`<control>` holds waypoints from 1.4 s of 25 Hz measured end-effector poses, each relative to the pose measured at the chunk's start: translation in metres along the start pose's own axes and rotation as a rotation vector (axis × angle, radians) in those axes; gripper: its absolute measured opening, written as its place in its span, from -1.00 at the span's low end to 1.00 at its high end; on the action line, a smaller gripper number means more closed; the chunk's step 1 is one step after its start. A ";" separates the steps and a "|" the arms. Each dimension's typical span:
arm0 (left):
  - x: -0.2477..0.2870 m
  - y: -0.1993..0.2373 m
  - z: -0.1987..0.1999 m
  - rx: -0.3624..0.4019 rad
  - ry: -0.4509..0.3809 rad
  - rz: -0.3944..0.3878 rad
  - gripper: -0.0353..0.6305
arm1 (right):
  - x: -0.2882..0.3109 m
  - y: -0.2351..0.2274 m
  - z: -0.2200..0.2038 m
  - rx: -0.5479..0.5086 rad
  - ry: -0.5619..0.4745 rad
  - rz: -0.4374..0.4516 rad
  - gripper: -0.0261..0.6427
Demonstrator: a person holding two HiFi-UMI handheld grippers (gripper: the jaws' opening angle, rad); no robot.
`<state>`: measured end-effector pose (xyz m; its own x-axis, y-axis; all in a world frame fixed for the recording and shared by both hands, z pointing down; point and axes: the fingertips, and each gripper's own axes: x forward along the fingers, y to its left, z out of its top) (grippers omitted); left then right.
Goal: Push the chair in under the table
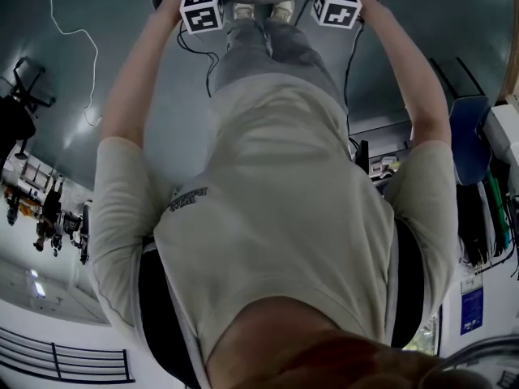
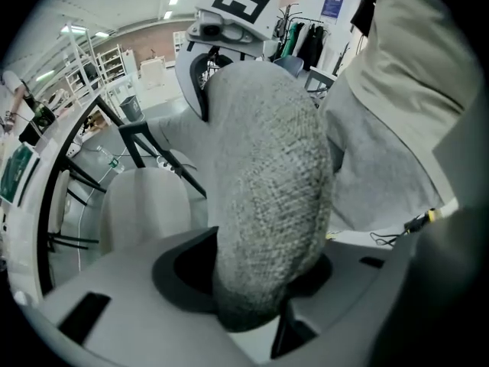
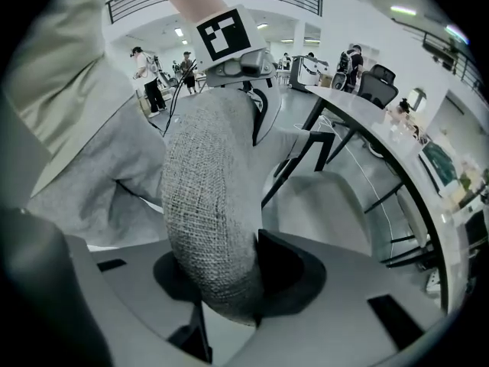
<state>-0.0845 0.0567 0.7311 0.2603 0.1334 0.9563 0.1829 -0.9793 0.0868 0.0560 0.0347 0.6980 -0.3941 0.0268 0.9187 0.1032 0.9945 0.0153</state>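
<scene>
Head view: the person is bent far forward, and a beige T-shirt (image 1: 284, 209) fills the middle of the frame. Both arms reach to the top edge. The left gripper (image 1: 201, 6) is at upper left and the right gripper (image 1: 336, 1) at upper right; only their marker cubes show here. 2 shoes (image 1: 261, 10) and grey trousers (image 1: 268, 51) lie between the cubes.

Left gripper view: the jaws are clamped on the top edge of the chair back (image 2: 267, 167), a thick pad of grey woven fabric that rises from the bottom centre and fills the middle of the frame. The right gripper sits on the same pad at top centre. The chair's pale seat (image 2: 145, 205) is at centre left, with black table legs (image 2: 153, 159) crossing just above it. The curved rim of the table (image 2: 47, 205) runs down the left side. The trousers are at the right.

Right gripper view: the layout is mirrored. The jaws are closed around the same chair back at bottom centre, and the left gripper is on the pad at top centre. The seat is at centre right, beside the black legs. The table curves down the right side, with small items on it. People stand in the background at upper left.

I cannot tell how far the seat sits under the table.
</scene>
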 end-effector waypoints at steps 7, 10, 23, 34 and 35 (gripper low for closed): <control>-0.008 0.014 0.007 -0.096 -0.050 0.065 -0.39 | -0.005 -0.006 0.000 -0.003 -0.042 -0.020 -0.49; -0.010 0.018 0.007 -0.137 -0.045 0.078 -0.39 | -0.007 -0.010 0.000 -0.011 -0.054 -0.035 -0.49; -0.012 0.071 0.007 -0.185 -0.046 0.104 -0.45 | -0.010 -0.067 -0.016 -0.026 -0.063 -0.096 -0.47; -0.023 0.148 0.011 -0.203 -0.068 0.140 -0.48 | -0.022 -0.150 -0.034 -0.018 -0.045 -0.097 -0.43; -0.023 0.155 0.013 -0.203 -0.068 0.139 -0.48 | -0.024 -0.157 -0.037 -0.015 -0.045 -0.098 -0.42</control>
<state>-0.0502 -0.0963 0.7186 0.3343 -0.0019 0.9425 -0.0516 -0.9985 0.0163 0.0827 -0.1256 0.6881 -0.4438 -0.0656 0.8937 0.0758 0.9910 0.1104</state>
